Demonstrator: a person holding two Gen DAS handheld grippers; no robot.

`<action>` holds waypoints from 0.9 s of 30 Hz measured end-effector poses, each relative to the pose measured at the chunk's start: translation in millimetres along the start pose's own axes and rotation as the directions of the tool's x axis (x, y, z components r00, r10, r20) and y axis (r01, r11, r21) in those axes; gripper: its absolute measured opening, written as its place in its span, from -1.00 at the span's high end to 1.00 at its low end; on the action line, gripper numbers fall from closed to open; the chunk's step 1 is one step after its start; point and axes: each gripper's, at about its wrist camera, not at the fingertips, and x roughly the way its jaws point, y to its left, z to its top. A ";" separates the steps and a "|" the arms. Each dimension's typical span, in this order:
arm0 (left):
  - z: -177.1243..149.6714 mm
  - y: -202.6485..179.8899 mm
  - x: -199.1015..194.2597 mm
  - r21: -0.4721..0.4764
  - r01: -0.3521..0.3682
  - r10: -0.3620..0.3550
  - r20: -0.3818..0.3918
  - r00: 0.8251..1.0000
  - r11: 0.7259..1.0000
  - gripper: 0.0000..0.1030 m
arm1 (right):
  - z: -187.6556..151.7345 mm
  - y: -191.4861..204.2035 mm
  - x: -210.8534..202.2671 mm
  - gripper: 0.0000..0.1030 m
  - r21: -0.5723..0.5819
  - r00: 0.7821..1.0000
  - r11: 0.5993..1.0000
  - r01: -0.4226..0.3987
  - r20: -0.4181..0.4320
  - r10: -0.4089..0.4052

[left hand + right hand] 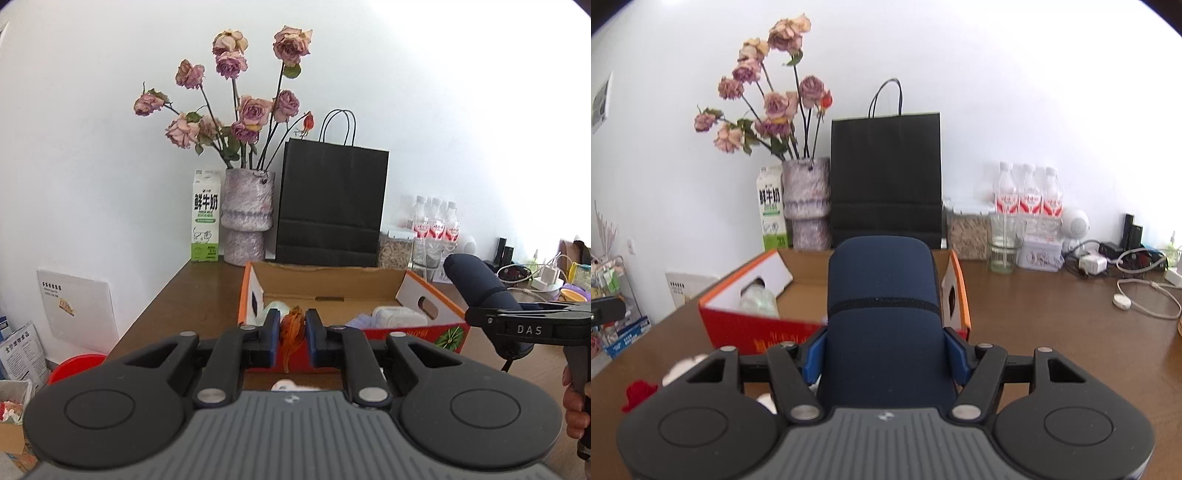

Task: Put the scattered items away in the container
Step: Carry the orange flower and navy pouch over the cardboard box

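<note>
Left wrist view first: the left gripper (291, 334) sits at lower centre, its jaws pinched together on a dried orange leaf (291, 326), whose tip hangs down between the pads. Just beyond it, the orange cardboard box (439, 299) lies open in the middle of the frame on the brown table (199, 291), and inside you can make out a clear plastic tub (399, 315) and a pale rounded item, too blurred to name. Far right of the frame, the right gripper (517, 321) comes in side-on with a navy zip case (480, 288) sticking up from it, a hand (574, 406) wrapped on its handle.

Over to the right wrist view: the right gripper (884, 356) fills the lower centre, blue pads clamped on either flank of that navy zip case (882, 317), which stands up and hides much of the box (750, 325) behind. A red scrap (639, 393) and a white scrap (683, 367) lie on the table at lower left. Along the wall at the back stand a milk carton (772, 214), a vase of faded roses (807, 203), a black paper bag (886, 177) and water bottles (1028, 195).
</note>
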 end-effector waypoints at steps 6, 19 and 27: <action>25.7 -21.2 24.6 -0.006 0.030 -0.030 0.061 0.998 1.000 0.71 | 30.2 0.2 22.2 -0.22 0.023 0.998 1.000 -0.014 0.057 0.013; 55.4 -52.4 127.4 -0.061 -0.056 0.060 0.075 0.995 0.997 0.71 | 46.1 -8.9 110.4 -0.22 0.004 0.997 1.000 -0.019 0.080 0.019; 24.6 -37.9 188.7 -0.081 -0.092 0.087 -0.060 0.994 0.992 0.71 | 27.6 -29.5 149.3 -0.22 0.065 1.000 0.998 0.011 -0.025 -0.009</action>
